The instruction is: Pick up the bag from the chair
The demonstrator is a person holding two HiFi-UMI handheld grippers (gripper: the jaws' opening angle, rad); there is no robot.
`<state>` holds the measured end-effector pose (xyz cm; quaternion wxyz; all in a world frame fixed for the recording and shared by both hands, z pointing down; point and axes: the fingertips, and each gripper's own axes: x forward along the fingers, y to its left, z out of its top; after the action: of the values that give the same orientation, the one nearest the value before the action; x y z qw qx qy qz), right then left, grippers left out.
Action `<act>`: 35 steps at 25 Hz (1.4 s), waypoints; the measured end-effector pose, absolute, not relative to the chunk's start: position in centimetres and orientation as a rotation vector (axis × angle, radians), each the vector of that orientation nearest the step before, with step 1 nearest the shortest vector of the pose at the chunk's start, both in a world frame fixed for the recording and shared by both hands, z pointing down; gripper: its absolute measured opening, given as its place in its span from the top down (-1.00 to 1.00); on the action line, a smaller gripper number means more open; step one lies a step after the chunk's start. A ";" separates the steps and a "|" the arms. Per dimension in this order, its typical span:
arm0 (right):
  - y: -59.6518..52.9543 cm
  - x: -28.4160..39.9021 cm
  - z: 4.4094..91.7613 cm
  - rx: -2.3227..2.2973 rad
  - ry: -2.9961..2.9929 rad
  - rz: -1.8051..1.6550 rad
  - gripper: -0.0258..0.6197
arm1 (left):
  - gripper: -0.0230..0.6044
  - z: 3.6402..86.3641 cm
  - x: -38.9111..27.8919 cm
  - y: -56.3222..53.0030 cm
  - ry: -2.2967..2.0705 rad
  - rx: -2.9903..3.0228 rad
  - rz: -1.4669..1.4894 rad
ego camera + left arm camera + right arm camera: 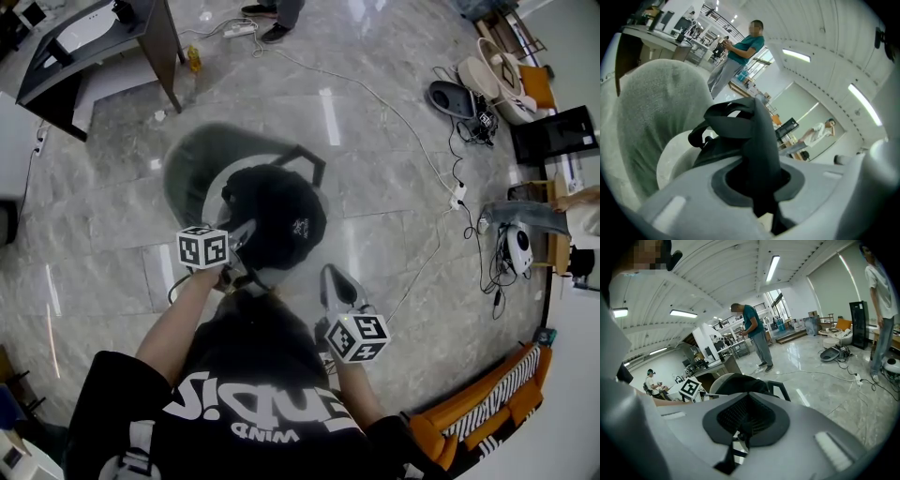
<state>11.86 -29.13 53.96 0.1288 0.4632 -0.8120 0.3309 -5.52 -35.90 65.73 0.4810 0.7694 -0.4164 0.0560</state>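
Note:
A black bag [277, 217] lies over the white seat of a round grey-green chair [192, 164]. My left gripper [242, 234] is at the bag's near left edge, shut on a black strap of the bag [759, 140]; the strap runs up from between the jaws. The chair's grey back [656, 117] and white seat [672, 161] fill the left of the left gripper view. My right gripper [336, 275] hangs to the right of the bag, apart from it, shut and holding nothing. In the right gripper view the bag [738, 383] shows just beyond the shut jaws.
A dark desk [94, 37] stands at the far left. Cables [441, 187] and floor appliances [459, 94] lie at the right, with an orange sofa [487, 403] at the near right. One person [757, 333] stands beyond the chair and another [881, 301] at the right.

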 end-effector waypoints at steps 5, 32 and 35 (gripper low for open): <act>-28.9 12.5 53.5 1.368 -2.365 0.956 0.92 | 0.75 63.1 -3.9 -35.9 -0.980 1.935 0.083; -26.3 16.6 50.5 1.475 -2.428 0.902 0.92 | 0.76 43.8 -0.2 -31.2 -0.890 2.136 -0.240; -25.8 16.6 49.9 1.463 -2.457 0.886 0.92 | 0.76 41.4 -0.6 -29.6 -0.920 2.151 -0.285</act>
<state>16.58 -25.80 49.86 0.0740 0.4874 -0.8185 0.2951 -0.64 -29.58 41.37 0.3823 0.8433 -0.3607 -0.1118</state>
